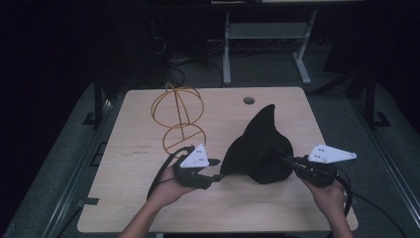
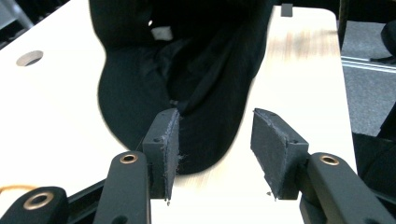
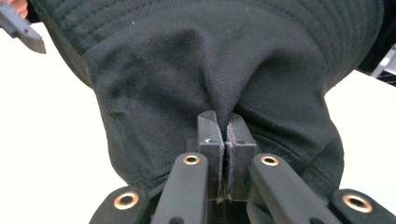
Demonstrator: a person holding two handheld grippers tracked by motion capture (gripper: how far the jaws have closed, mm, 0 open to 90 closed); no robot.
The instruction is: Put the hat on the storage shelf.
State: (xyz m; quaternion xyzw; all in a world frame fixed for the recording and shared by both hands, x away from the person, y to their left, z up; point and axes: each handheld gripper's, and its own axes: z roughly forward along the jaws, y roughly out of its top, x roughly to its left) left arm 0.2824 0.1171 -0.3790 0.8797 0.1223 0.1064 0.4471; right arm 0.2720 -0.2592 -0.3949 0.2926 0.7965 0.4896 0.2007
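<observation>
The black fabric bucket-style hat (image 1: 260,151) lies crumpled toward the right half of the pale wooden counter (image 1: 148,208), one part of it standing up in a peak. The right gripper (image 1: 289,161) has its jaws pressed together on a fold of the cloth at the hat's near right side; in the right gripper view the pads meet with a pinch of twill (image 3: 224,105) drawn up between them. The left gripper (image 1: 215,168) sits just off the hat's left edge with its jaws spread, nothing clamped; in the left gripper view the hat's rim (image 2: 205,149) lies between and just beyond the two pads (image 2: 273,154), not pressed by either.

The step in hand looks like taking a second hold so the hat can be lifted and opened out. To do it well, the left gripper should slide forward until the rim sits deep between the pads, then close on a single layer of the brim, not a bunched fold. The right grip should hold firm and level, keeping the cloth lightly taut. An orange wire stand with hoops (image 1: 179,119) is behind on the counter, well apart from the hat.
</observation>
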